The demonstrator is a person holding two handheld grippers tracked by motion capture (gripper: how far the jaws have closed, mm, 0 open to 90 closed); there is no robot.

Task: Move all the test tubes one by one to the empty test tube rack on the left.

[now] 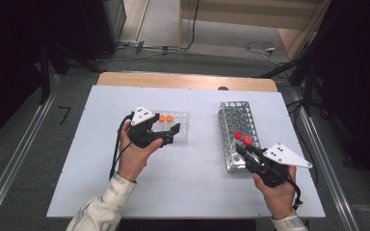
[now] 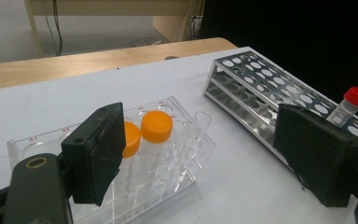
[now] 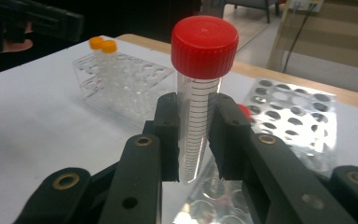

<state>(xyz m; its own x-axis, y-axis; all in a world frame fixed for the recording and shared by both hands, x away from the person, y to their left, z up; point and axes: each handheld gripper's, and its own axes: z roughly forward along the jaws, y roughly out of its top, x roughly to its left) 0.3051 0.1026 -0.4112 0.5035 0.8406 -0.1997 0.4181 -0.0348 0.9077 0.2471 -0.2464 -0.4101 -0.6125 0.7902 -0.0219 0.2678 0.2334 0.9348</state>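
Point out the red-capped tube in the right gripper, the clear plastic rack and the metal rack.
red-capped tube [image 3: 204,46], right gripper view, on its red cap.
clear plastic rack [image 2: 189,140], left gripper view, on its near right end.
metal rack [image 1: 235,115], high view, on its perforated top.

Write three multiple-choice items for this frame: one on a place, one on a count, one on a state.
1. Where do the orange-capped tubes stand?
A. in the clear rack
B. in the metal rack
C. flat on the table

2. How many red caps are in the high view?
A. one
B. two
C. four

3. How does the right gripper stand?
A. wide open, with nothing in it
B. shut on the red-capped tube
C. shut on an orange-capped tube

Key: 1 A, both orange caps rise from the clear rack. 2 B, two red caps sit together by the metal rack. 3 B, the jaws press the tube's clear body on both sides.
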